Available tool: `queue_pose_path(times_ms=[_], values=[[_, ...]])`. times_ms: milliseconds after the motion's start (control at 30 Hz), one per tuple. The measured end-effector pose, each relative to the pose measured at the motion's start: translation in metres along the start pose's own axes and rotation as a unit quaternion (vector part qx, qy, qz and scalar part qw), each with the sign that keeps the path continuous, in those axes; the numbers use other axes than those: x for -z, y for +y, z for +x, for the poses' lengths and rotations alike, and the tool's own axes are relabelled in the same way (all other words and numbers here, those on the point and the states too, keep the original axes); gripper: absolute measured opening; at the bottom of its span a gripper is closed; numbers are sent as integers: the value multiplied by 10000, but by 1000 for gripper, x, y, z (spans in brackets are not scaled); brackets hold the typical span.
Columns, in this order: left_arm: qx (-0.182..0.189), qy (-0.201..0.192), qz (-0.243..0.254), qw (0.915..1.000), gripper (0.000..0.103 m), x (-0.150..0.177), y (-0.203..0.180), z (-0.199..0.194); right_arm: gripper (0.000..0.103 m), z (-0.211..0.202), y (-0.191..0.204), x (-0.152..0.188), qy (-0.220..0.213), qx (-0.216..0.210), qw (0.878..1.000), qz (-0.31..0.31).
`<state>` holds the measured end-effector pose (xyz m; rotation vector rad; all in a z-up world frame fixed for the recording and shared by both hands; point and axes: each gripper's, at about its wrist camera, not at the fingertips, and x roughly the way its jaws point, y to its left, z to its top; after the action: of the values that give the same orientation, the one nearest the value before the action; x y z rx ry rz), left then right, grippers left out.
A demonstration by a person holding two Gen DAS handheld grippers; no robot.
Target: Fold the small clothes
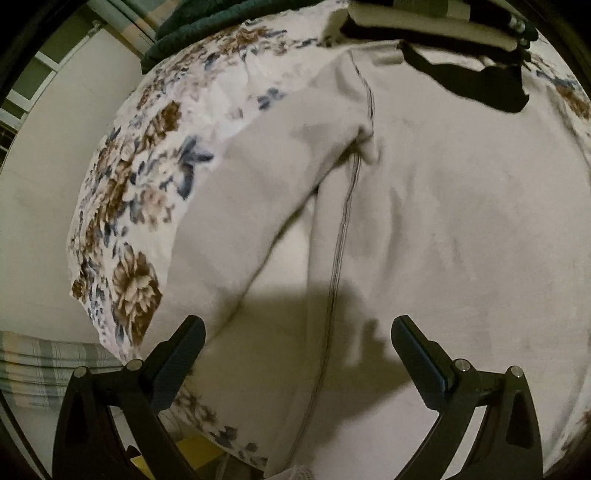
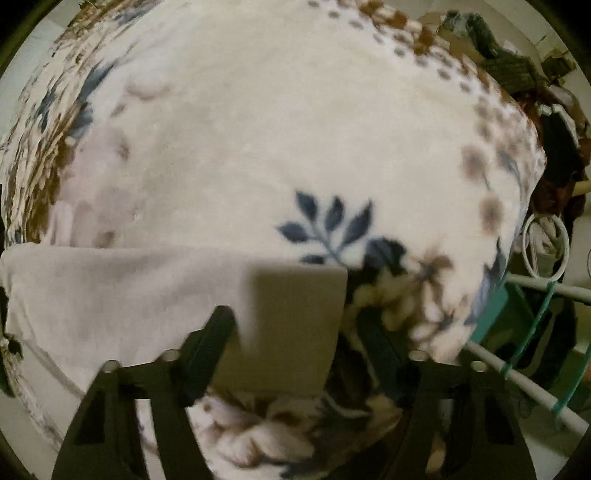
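A pale beige garment (image 1: 424, 206) with a dark stitched seam lies spread on a floral blanket (image 1: 140, 206). My left gripper (image 1: 297, 332) is open just above the garment's near part, the seam running between its fingers. In the right wrist view the same garment (image 2: 110, 295) lies at lower left on the blanket (image 2: 277, 129). My right gripper (image 2: 295, 325) is open, with the garment's folded corner (image 2: 291, 332) between its fingers; whether they touch it I cannot tell.
A black cloth piece (image 1: 480, 81) and stacked folded items (image 1: 424, 22) lie at the far edge. A dark green textile (image 1: 207, 26) sits at the back left. A white wire rack (image 2: 517, 376) and clutter stand right of the blanket.
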<state>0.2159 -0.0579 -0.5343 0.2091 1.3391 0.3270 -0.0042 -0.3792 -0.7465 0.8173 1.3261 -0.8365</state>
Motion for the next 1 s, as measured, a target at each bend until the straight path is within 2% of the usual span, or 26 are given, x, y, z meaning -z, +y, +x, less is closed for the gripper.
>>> queue_pose_path(times_ms=[33, 200, 300, 367, 467, 567, 600, 700, 800, 833, 900, 1000], values=[[18, 2, -43, 10000, 103, 2, 2, 2, 5, -3, 4, 2, -104, 29, 9999, -36], [99, 100, -303, 9994, 103, 8, 29, 2, 3, -36, 34, 17, -580, -50, 9977, -351], [75, 67, -522, 9986, 103, 13, 54, -6, 3, -72, 78, 37, -824, -247, 9914, -987], [13, 6, -663, 9978, 103, 17, 73, -12, 3, -104, 121, 61, -939, -461, 9810, -1631], [-138, -53, -899, 9958, 103, 23, 105, -16, 3, -141, 204, 121, -1055, -763, 9487, -2882], [-298, -16, -1169, 9927, 103, 32, 139, -12, 3, -148, 282, 191, -1018, -952, 8984, -4165], [-364, -3, -1243, 9916, 103, 36, 149, -9, 3, -141, 309, 225, -994, -920, 8719, -4706], [-583, 54, -1384, 9886, 103, 48, 175, 2, 3, -103, 348, 307, -643, -720, 8114, -5764], [-701, 206, -1536, 9854, 103, 61, 196, 19, 2, -73, 355, 376, -285, -434, 7673, -6392], [-707, 234, -1560, 9849, 103, 64, 199, 23, 3, -61, 354, 395, -143, -323, 7551, -6546], [-721, 270, -1583, 9844, 103, 71, 206, 31, 3, -47, 345, 422, 8, -143, 7397, -6728], [-703, 319, -1604, 9840, 103, 77, 211, 44, 3, -28, 339, 445, 236, 47, 7287, -6844]])
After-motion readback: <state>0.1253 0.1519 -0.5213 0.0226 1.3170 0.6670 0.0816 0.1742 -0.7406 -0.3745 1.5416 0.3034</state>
